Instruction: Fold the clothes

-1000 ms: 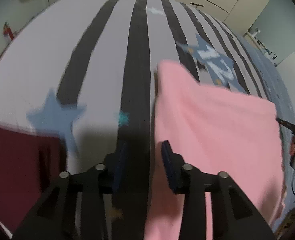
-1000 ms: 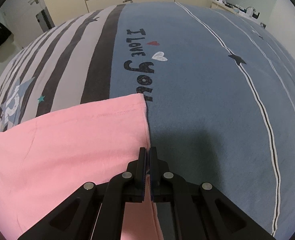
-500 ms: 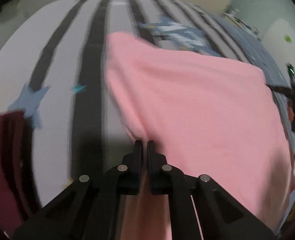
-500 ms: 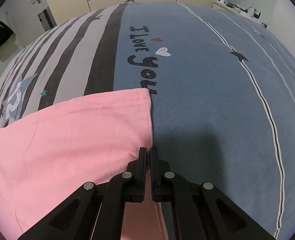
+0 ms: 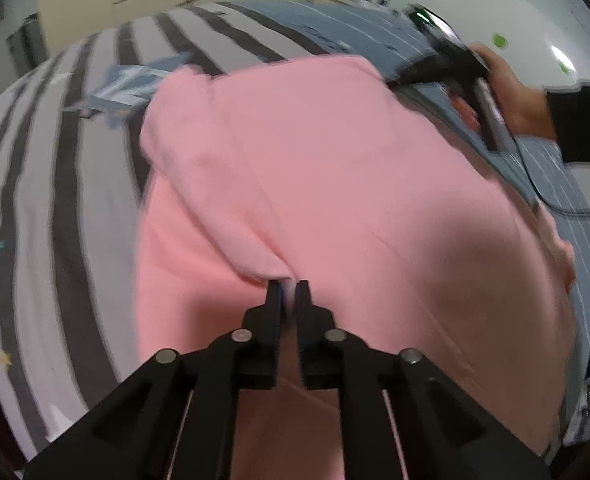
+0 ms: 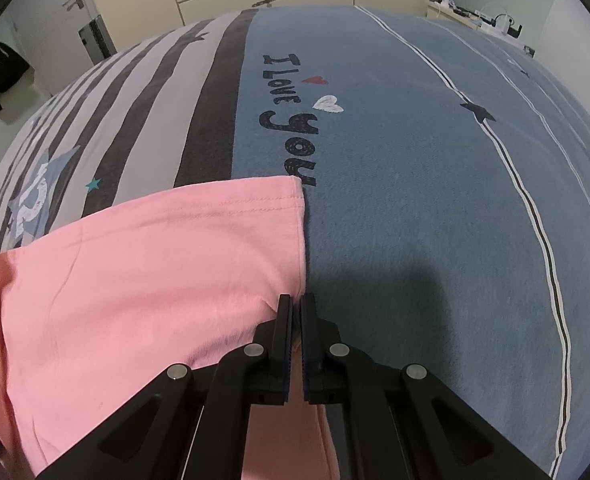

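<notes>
On a bed w/ a striped and blue cover (image 6: 415, 200), we work a pink garment (image 5: 355, 184) w/ two hand-held grippers. The left gripper (image 5: 288, 292) has a bunched fold of the pink cloth between its tips; the jaws stand narrow and are opening a little, and the cloth looks pinched there, though blur keeps us from being sure how firmly. In that view a flap of the garment's left side is drawn over the rest of the shirt, toward the right. The right gripper (image 6: 296, 308) sits clamped tight on the garment's right edge, close to the near side, w/ pink fabric showing in the thin gap between the pads. In the left wrist view we also see the person's right hand (image 5: 515, 92) on that tool, at the far right of the cloth.

The relation that counts: the garment's long axis runs near to far, its hemmed far edge (image 6: 235, 204) lying across the bed just short of the "I love you" print (image 6: 295, 128). The left tool is over the middle of the cloth, the right tool pins the right edge, so the folded flap travels left to right, toward the pinned side. We judge the left hand is the nearer one to lay the flap down and let go; the right acts as anchor. The fold looks partway done, approx.
</notes>
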Motion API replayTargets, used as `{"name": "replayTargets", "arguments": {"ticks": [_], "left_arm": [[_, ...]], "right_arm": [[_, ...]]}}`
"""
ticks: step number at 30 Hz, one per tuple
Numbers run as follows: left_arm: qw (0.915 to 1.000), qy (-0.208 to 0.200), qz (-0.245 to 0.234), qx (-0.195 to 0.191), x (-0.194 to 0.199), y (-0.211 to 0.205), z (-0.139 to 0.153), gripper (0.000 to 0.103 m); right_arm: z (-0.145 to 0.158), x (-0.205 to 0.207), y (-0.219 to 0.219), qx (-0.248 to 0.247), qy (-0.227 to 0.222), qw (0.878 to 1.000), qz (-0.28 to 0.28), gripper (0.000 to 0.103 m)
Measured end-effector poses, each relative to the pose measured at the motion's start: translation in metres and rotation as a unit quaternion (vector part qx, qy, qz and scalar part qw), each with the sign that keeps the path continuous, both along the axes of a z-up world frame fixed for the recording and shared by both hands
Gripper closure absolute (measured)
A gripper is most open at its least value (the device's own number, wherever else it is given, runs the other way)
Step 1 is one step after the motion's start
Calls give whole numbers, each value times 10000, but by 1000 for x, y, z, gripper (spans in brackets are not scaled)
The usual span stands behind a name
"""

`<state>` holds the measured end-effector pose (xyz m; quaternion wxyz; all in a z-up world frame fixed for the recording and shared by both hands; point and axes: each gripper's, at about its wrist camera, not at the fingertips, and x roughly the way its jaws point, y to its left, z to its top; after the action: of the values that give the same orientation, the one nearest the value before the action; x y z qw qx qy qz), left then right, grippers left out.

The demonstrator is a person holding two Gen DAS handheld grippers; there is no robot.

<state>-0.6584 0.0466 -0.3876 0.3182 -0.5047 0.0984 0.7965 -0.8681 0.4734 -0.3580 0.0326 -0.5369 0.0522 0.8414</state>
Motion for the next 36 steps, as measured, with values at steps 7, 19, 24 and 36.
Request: {"name": "replayTargets", "arguments": {"ticks": [7, 19, 24, 36], "left_arm": [[9982, 130, 543, 212, -5, -21, 13, 53], [9979, 502, 258, -305, -47, 57, -18, 60], [9950, 516, 859, -59, -65, 37, -9, 99], [9311, 665, 3410, -1113, -194, -171, 22, 99]], "right_arm": [[1, 9, 5, -71, 15, 10000, 17, 99], [4, 29, 18, -194, 44, 9998, -15, 99], [-3, 24, 10, -269, 57, 9996, -39, 99], [-8, 22, 11, -240, -57, 9997, -77, 99]]}}
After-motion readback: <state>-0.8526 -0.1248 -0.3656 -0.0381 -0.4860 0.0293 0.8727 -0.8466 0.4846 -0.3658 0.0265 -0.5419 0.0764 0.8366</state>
